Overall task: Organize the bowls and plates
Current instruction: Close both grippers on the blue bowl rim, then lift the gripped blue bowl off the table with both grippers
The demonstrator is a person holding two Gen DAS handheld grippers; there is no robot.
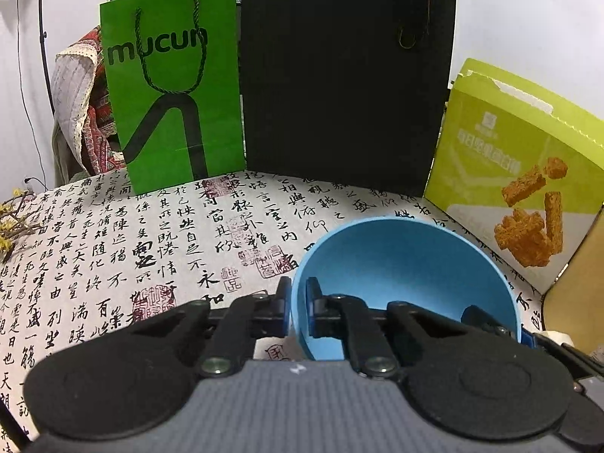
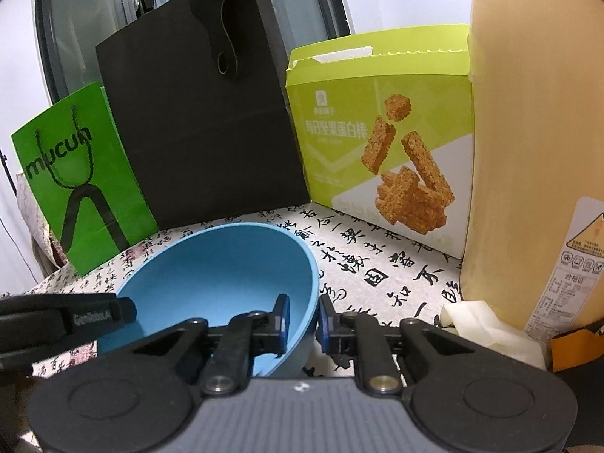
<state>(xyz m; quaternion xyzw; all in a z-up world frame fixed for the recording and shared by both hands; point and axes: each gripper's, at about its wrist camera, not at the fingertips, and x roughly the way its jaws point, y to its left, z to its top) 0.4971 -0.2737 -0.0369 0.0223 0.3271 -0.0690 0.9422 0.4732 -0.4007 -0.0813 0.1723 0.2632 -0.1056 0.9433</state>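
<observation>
A blue bowl (image 1: 396, 264) (image 2: 219, 264) stands on the calligraphy-printed tablecloth (image 1: 151, 245), and both grippers hold it by opposite sides of its rim. My left gripper (image 1: 298, 298) is shut on the bowl's left rim, with one finger outside the wall and one inside. My right gripper (image 2: 305, 315) is shut on the right rim in the same way, its left pad inside the bowl. The right gripper (image 1: 506, 328) also shows at the bowl's far side in the left wrist view. A left gripper finger (image 2: 87, 317) reaches in from the left in the right wrist view. No plates are in view.
Behind the bowl stand a green paper bag (image 1: 170, 87), a black paper bag (image 1: 339, 75) and a lime snack box (image 1: 521, 173). A tall tan package (image 2: 536, 151) and a white crumpled wrapper (image 2: 483, 324) lie to the right. Dry twigs (image 1: 15, 222) sit at the left table edge.
</observation>
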